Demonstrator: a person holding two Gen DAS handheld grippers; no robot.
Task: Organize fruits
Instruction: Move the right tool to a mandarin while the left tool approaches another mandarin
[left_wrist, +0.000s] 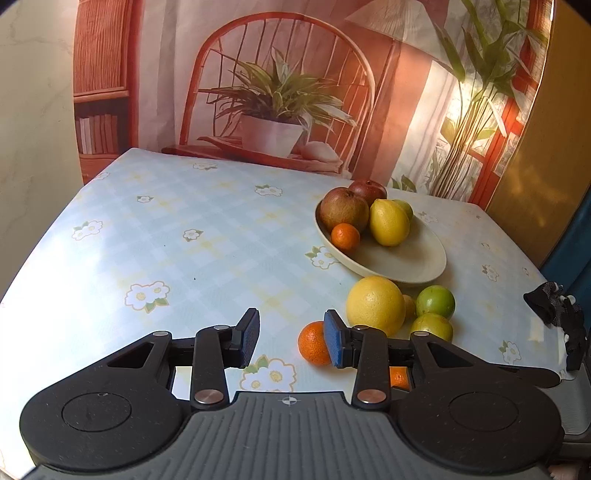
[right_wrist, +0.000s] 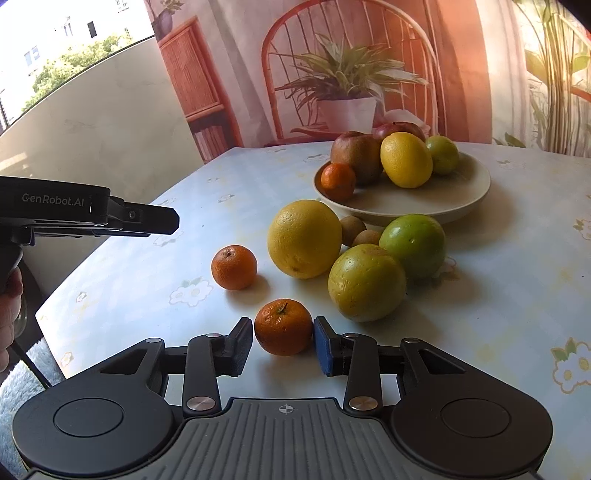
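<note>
A cream bowl (right_wrist: 461, 192) (left_wrist: 417, 258) holds two apples, a lemon (right_wrist: 406, 159), a lime and a small mandarin (right_wrist: 337, 181). On the table in front of it lie a large yellow citrus (right_wrist: 304, 239), two green citrus (right_wrist: 413, 244), two small brown fruits and two mandarins. My right gripper (right_wrist: 283, 341) is open, its pads on either side of the near mandarin (right_wrist: 283, 326) with small gaps. My left gripper (left_wrist: 291, 338) is open and empty above the table, just left of the other mandarin (left_wrist: 312, 343), which also shows in the right wrist view (right_wrist: 233, 267).
The table has a light blue flowered cloth (left_wrist: 166, 236). A printed backdrop of a chair and a potted plant (left_wrist: 273, 96) hangs behind it. The left gripper's body (right_wrist: 88, 216) shows at the left of the right wrist view. The table's left edge is near there.
</note>
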